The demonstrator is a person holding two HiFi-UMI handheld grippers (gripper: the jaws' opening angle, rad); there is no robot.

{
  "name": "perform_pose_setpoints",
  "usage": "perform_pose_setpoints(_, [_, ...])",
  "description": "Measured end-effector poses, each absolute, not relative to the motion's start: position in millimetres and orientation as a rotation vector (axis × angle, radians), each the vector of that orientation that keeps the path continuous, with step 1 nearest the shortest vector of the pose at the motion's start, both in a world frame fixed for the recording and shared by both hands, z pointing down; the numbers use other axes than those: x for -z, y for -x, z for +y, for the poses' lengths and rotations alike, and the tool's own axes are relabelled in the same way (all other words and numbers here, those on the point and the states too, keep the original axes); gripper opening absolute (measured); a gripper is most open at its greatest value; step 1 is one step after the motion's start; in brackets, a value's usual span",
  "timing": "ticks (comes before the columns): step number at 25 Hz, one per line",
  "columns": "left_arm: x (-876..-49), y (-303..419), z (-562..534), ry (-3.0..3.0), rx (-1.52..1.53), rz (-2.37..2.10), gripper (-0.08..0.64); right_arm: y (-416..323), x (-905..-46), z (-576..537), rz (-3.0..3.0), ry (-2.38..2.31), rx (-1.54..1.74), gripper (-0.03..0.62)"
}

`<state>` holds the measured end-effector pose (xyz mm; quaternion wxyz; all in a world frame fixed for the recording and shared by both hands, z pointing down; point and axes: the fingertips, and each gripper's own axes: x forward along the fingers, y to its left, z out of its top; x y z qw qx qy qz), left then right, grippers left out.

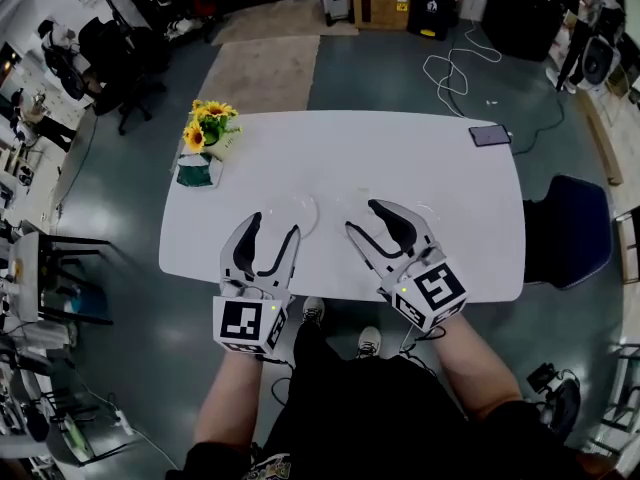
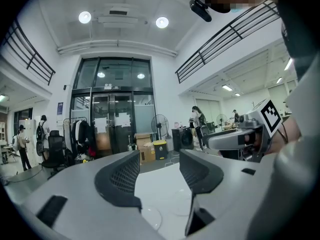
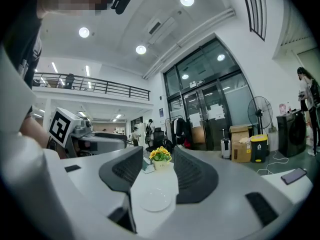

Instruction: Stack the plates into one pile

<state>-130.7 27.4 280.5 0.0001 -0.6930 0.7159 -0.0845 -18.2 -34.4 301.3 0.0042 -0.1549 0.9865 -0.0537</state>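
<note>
Right hand-held gripper (image 1: 362,217), jaws apart, faces plate (image 3: 155,200), sunflowers (image 3: 161,154).

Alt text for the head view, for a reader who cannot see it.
A person holds the left gripper and right gripper, both open and empty, over the near edge of a white table; a pale plate lies just ahead of the left one. Sunflowers stand at the far left corner, a dark phone at the far right.
</note>
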Motion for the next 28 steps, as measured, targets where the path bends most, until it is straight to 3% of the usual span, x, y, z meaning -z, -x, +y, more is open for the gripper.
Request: perform_pose_setpoints(28, [-384, 281, 4, 2.485, 0.277, 2.206, 0.250, 162, -430, -25, 3.342, 0.746, 0.349, 0.206])
